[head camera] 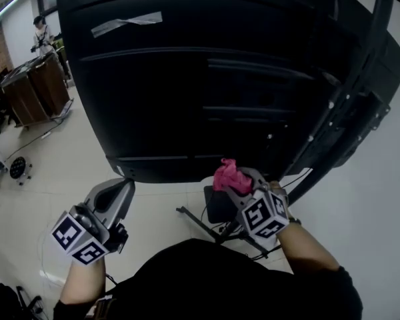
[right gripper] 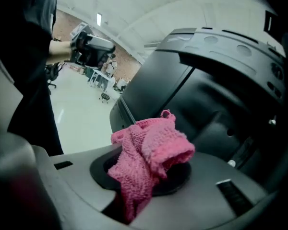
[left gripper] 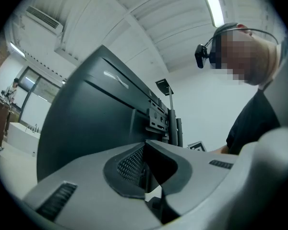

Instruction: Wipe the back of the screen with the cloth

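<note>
right claw [right gripper: 145, 182] clamped on cloth [right gripper: 156, 145], bunched over its tips, near screen [right gripper: 182, 87] | left claw [left gripper: 146, 172] closed together

We see a pink cloth [right gripper: 152, 151] of rough knitted yarn; the screen [head camera: 187, 85] back looks smooth, matt black, probably plastic.

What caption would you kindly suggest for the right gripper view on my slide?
The right claw, shut on a pink cloth, close to the black back of the screen.
</note>
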A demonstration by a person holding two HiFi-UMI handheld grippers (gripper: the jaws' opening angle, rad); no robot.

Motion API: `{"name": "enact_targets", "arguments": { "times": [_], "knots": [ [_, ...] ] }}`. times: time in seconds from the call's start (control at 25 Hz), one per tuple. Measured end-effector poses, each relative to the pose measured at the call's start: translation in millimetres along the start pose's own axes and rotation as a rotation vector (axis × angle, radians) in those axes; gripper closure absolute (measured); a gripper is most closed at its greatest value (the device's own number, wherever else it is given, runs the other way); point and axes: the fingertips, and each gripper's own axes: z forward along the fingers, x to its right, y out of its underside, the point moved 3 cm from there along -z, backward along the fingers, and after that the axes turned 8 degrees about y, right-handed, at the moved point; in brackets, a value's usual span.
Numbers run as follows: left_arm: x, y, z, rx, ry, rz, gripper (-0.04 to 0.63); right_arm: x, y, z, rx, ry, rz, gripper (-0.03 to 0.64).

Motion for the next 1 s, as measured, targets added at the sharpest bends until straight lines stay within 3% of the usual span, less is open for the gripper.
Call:
{"name": "enact_targets", "arguments": {
  "times": [0.2, 0.4, 0.56, 0.76, 0.84, 1.0],
  "knots": [
    [99.5, 57.2, 159.4, -0.009, 0.075, -0.023, 0.598, 51.9, 82.1, -105.5, 0.177, -0.171, 0.182, 0.506],
    [174.4, 108.5, 279.4, -0.074, 0.108, -0.062, 0.598, 114.5, 160.5, -165.3, 0.231, -0.183, 0.419, 0.506],
    [200.8, 121.0, 317.2, -0.136, 0.113, -0.048, 0.598, 127.2, 194.1, -182.2, 0.276, -0.210, 0.595, 0.506],
    [212.0, 114.7, 318.7, -0.164, 0.095, -0.051, 0.598, 137.0, 197.0, -193.6, 0.329, -0.228, 0.810, 0.506],
    [216.0, 116.6, 318.9, -0.172, 0.090, -0.049, 0.598, 139.1, 205.7, -197.3, 0.321, -0.219, 0.848, 0.512],
    [215.4, 134.0, 332.1, -0.176, 0.095, -0.054, 0.598, 138.2, 228.9, -195.4, 0.300, -0.200, 0.822, 0.517]
  ]
}}
